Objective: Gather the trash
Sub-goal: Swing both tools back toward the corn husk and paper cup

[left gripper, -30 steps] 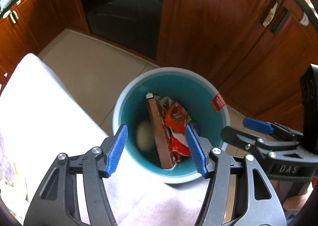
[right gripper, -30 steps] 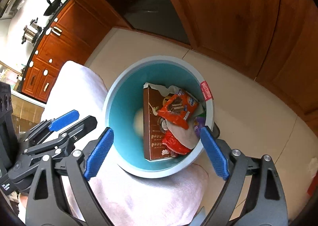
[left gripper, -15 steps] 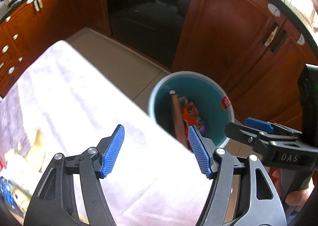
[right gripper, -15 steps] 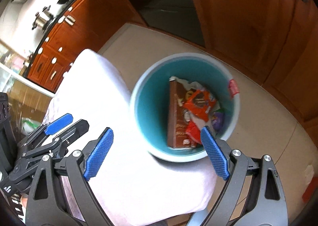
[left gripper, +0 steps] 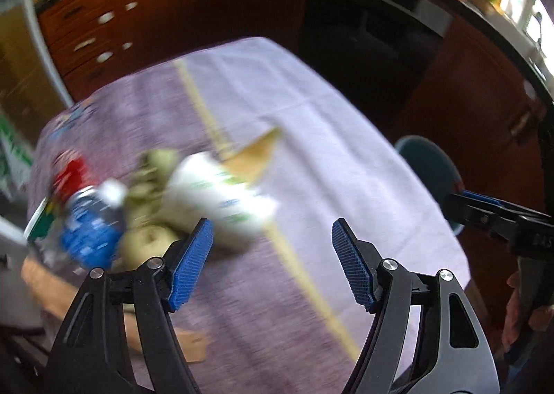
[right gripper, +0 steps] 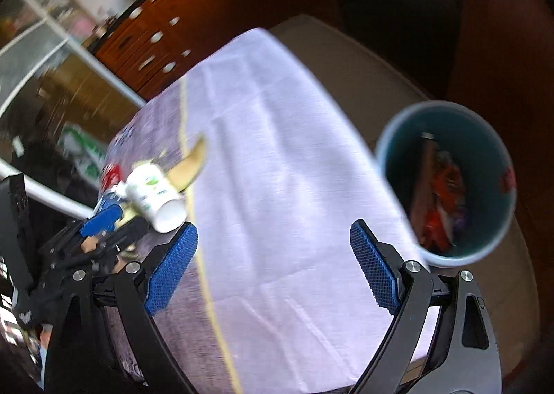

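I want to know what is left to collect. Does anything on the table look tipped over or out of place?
Yes. A white paper cup lies on its side on the tablecloth, open mouth toward the camera, in a loose pile with a banana peel and a blue-labelled bottle. The bin stands upright on the floor.

Both wrist views tilt down over the table (left gripper: 311, 137), blurred, sharing seemingly the bin (right gripper: 446, 182).

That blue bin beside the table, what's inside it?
The bin holds a tall brown carton standing on end and red-orange snack wrappers, with something purple lower down. The picture is blurred, and whatever lies beneath them is covered.
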The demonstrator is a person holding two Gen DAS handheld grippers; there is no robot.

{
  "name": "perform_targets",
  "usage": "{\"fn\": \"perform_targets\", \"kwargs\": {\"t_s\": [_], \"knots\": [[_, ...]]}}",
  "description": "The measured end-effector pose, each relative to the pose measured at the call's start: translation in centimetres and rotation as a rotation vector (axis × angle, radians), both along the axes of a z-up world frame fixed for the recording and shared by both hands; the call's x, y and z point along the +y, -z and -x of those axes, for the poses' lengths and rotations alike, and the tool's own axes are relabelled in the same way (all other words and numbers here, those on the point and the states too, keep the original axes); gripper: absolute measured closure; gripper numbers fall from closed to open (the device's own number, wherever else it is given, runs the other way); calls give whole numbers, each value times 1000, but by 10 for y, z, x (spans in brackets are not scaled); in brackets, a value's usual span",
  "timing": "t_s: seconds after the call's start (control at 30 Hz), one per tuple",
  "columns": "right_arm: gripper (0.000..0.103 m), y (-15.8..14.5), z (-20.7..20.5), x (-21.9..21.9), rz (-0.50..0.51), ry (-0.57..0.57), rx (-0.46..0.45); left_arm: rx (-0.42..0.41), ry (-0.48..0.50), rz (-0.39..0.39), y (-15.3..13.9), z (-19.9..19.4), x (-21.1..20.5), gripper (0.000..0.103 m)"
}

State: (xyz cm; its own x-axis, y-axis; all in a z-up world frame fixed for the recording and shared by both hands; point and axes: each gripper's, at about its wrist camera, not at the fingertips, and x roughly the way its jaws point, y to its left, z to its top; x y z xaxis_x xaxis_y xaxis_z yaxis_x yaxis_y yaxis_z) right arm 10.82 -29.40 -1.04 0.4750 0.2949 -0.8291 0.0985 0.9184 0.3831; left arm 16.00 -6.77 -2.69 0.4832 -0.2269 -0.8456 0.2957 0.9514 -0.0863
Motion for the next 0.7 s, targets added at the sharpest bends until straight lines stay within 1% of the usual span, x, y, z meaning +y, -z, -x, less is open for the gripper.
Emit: {"fn": "perform_targets", "kwargs": {"t_s": [0.1,0.17,0.23,0.47,0.57,0.7], "knots": [[17,-1,-6,31,18,-55,4,-2,-56,-2,-1,1,44,31],[17,-1,-10,45,26,-79,9,10,-92,1,5,0,71,31],[17,1,-16,60,32,-99,18,25,-106,17,12,-3,83,31],[17,15,-41,100,42,-166,57,45,-101,44,34,-10,95,31],[17,17,-54,116,36,-198,57,62,-98,63,41,-13,95,31],[17,25,-76,147,20,-286,50,71,-92,80,45,-18,98,31]]}}
